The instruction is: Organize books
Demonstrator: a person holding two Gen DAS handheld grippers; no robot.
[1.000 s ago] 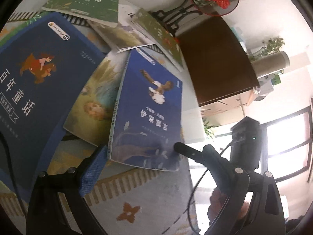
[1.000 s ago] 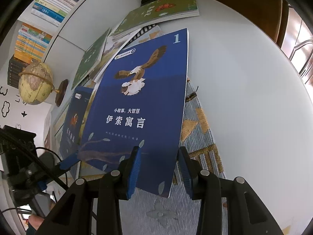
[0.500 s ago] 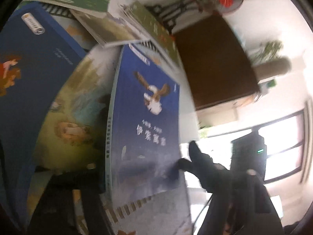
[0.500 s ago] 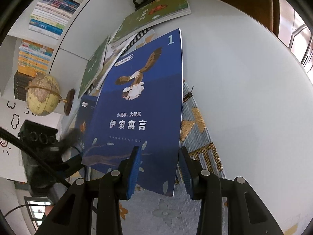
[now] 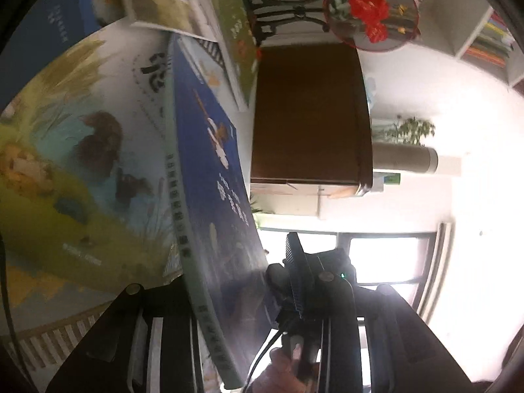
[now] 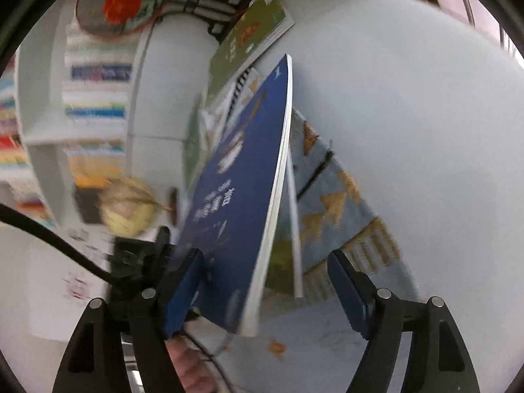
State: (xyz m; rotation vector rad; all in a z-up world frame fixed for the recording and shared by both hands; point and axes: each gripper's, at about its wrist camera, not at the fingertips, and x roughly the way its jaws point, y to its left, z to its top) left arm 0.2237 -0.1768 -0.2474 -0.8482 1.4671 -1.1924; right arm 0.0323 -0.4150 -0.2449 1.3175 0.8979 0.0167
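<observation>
- My left tongs (image 5: 229, 337) are clamped on the blue book (image 5: 222, 229), gripping it at its near bottom corner by the spine.
- The blue book (image 6: 242, 203) is tilted up on edge, off the mat (image 6: 344, 203), cover facing left in the right wrist view, page edge facing the right tongs.
- My right tongs (image 6: 265, 288) are opening. The book's near corner sits between the blue pads (image 6: 347, 291), and the right-hand pad is well clear of it.
- Left-hand pad (image 6: 183, 294) is just beside the cover; contact I can't tell, frame is blurred.
- A yellow-green picture book (image 5: 82, 163) lies flat just beside the raised one.
- A green book (image 6: 249, 39) sits further back on the white table (image 6: 409, 98), near the black stand (image 6: 209, 3).
</observation>
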